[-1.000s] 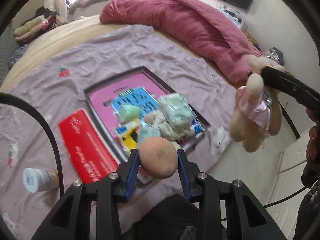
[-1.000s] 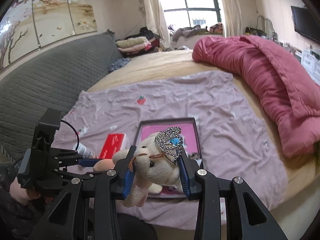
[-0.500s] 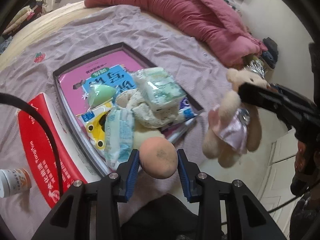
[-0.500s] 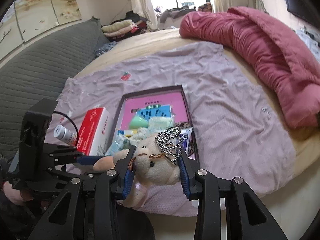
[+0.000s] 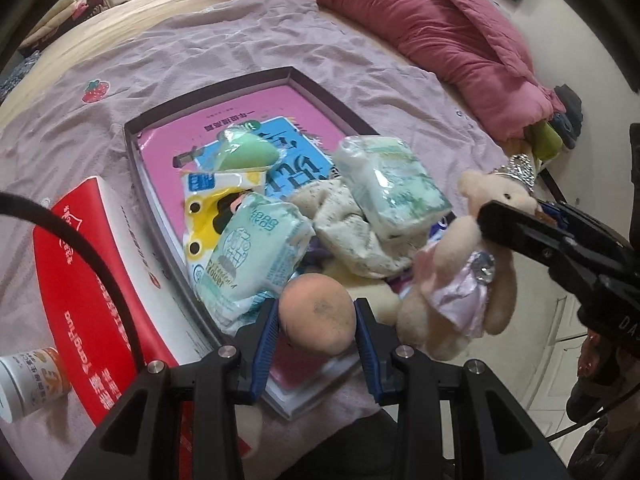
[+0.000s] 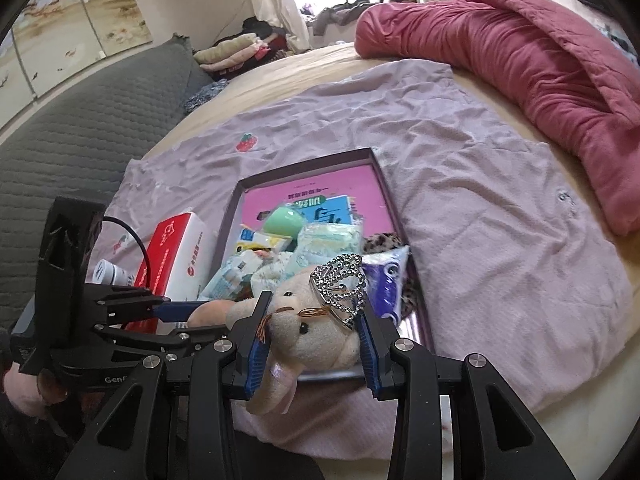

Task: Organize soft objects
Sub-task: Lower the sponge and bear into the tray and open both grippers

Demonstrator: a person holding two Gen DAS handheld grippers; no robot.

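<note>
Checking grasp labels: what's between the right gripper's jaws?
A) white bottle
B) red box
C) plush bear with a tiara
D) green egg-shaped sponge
C: in the right wrist view the right gripper has its jaws closed on the head of the plush bear; the left wrist view shows the same bear hanging from that gripper at the near end of the tray.

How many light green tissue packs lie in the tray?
2 seen: one tissue pack near the tray's front edge, another atop the pile's right side. More may be hidden.
</note>
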